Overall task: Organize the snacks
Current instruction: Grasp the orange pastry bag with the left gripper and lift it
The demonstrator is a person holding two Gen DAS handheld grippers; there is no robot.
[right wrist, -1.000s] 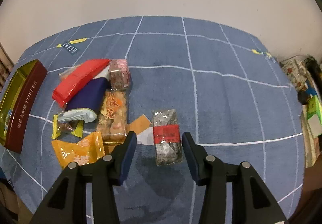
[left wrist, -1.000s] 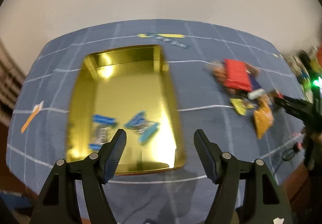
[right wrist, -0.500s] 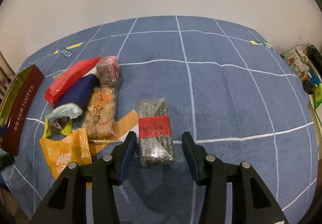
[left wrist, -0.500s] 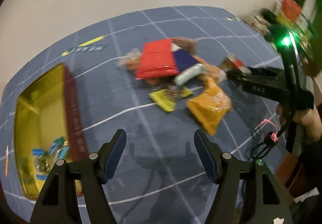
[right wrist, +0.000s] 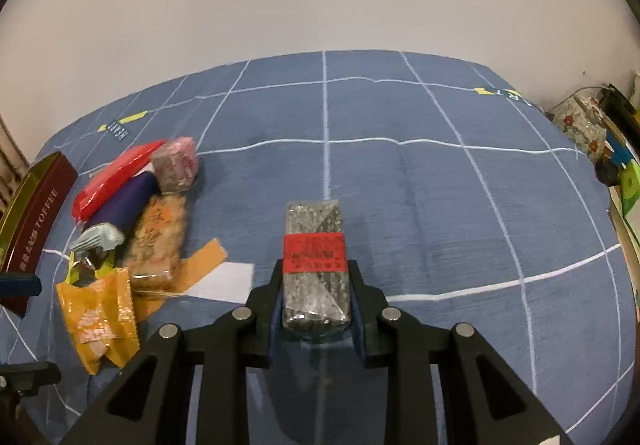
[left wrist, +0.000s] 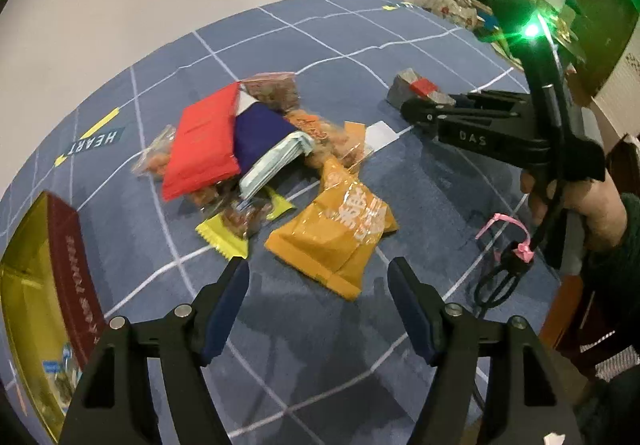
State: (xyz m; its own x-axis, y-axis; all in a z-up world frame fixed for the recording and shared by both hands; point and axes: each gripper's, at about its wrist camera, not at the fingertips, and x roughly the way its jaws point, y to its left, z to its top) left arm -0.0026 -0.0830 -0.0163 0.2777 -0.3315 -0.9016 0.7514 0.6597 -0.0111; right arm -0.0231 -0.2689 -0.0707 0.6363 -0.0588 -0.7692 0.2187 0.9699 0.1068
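Note:
My right gripper [right wrist: 316, 273] is closing on a grey speckled snack bar with a red band [right wrist: 314, 221], and its pads press the bar's sides. In the left wrist view that bar [left wrist: 404, 87] sticks out past the right gripper [left wrist: 412, 111]. My left gripper [left wrist: 318, 269] hangs just in front of an orange packet [left wrist: 336, 229], its jaws opening with nothing between them. Behind the packet lies a pile with a red packet [left wrist: 204, 149], a dark blue packet [left wrist: 260, 129] and a yellow-edged sweet [left wrist: 228, 241]. The gold tin [left wrist: 24, 285] sits at the far left.
A blue checked cloth [right wrist: 440, 185] covers the table, with a white wall behind. A person's hand [left wrist: 568, 201] holds the right gripper's handle. Cluttered items [right wrist: 580, 125] stand past the cloth's right edge. The tin's maroon wall [right wrist: 36, 213] borders the left side.
My left gripper swung from over the gold tin to the snack pile. My right gripper moved forward around the grey bar and shut on it.

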